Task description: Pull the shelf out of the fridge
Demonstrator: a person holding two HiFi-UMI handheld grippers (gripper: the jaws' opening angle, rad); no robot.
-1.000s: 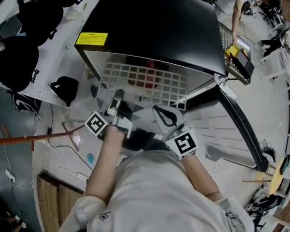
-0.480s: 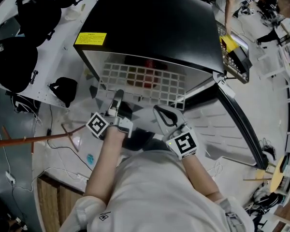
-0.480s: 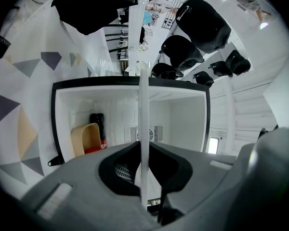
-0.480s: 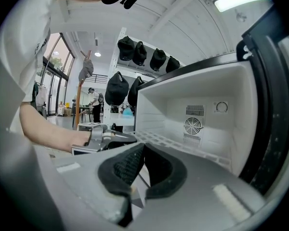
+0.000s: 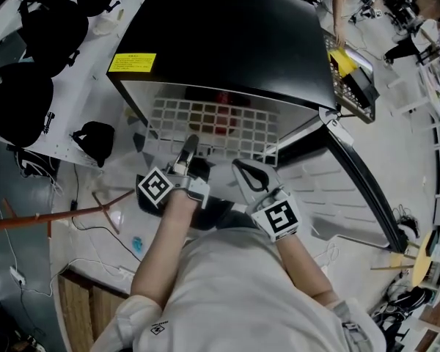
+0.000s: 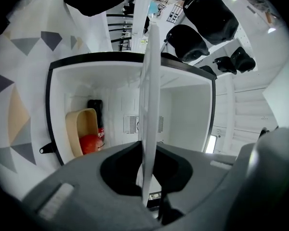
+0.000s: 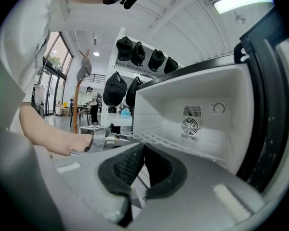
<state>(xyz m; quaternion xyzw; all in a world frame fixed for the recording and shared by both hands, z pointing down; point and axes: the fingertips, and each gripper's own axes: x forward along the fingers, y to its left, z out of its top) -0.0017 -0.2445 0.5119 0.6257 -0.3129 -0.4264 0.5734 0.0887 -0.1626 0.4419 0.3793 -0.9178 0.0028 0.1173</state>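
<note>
A black mini fridge (image 5: pixel 227 35) stands open below me, its door (image 5: pixel 363 185) swung to the right. The white wire shelf (image 5: pixel 213 123) sticks partly out of its front. My left gripper (image 5: pixel 190 147) is shut on the shelf's front edge. In the left gripper view the shelf (image 6: pixel 147 95) runs edge-on as a thin white strip pinched between the jaws of the left gripper (image 6: pixel 145 177). My right gripper (image 5: pixel 238 169) hovers just in front of the shelf, shut and empty. In the right gripper view its pads meet (image 7: pixel 137 170), with the shelf (image 7: pixel 168 141) beyond.
Inside the fridge, on one side of the shelf, are a beige bowl (image 6: pixel 79 126), a red apple (image 6: pixel 89 143) and a cola bottle (image 6: pixel 97 117). Black bags (image 5: pixel 18 105) lie on a white surface at left. Cables and an orange pole (image 5: pixel 51 215) cross the floor.
My left hand and its gripper have shifted slightly to the right along the shelf's front. The shelf sticks out about as far as before. The right gripper has stayed put.
</note>
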